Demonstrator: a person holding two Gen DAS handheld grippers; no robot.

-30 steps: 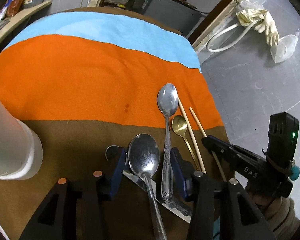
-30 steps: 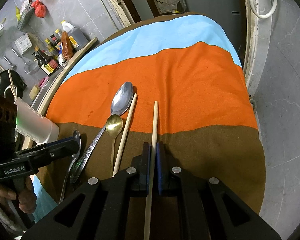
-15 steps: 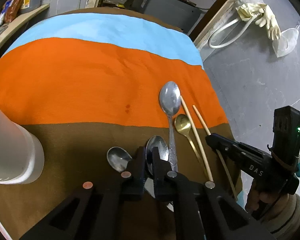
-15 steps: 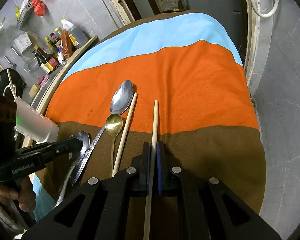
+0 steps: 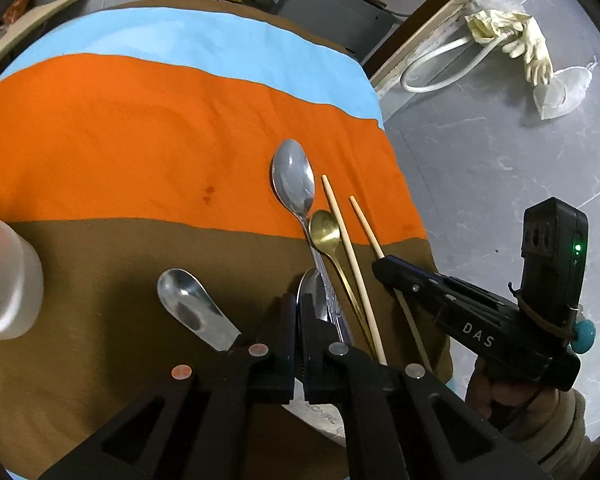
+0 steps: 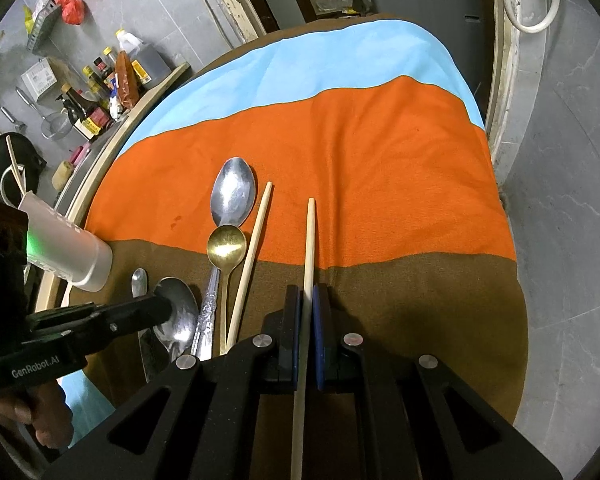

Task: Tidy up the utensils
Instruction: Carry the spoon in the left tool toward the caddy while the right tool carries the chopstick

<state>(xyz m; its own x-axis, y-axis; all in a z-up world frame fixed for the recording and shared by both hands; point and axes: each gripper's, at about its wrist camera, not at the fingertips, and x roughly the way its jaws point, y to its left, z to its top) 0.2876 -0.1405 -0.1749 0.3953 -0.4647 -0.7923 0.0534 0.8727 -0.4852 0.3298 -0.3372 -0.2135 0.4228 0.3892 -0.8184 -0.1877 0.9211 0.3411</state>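
Two claws clenched, left claw [image 5: 298, 308] on half-hidden spoon [image 5: 313, 292], right claw [image 6: 306, 300] on chopstick [image 6: 309, 240].

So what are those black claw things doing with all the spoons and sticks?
A person is tidying utensils on a striped cloth, holding a claw in each hand. The left claw is shut on a silver spoon. The right claw is shut on a chopstick. A second chopstick, a gold spoon, a big silver spoon and a white cup are on the cloth too.
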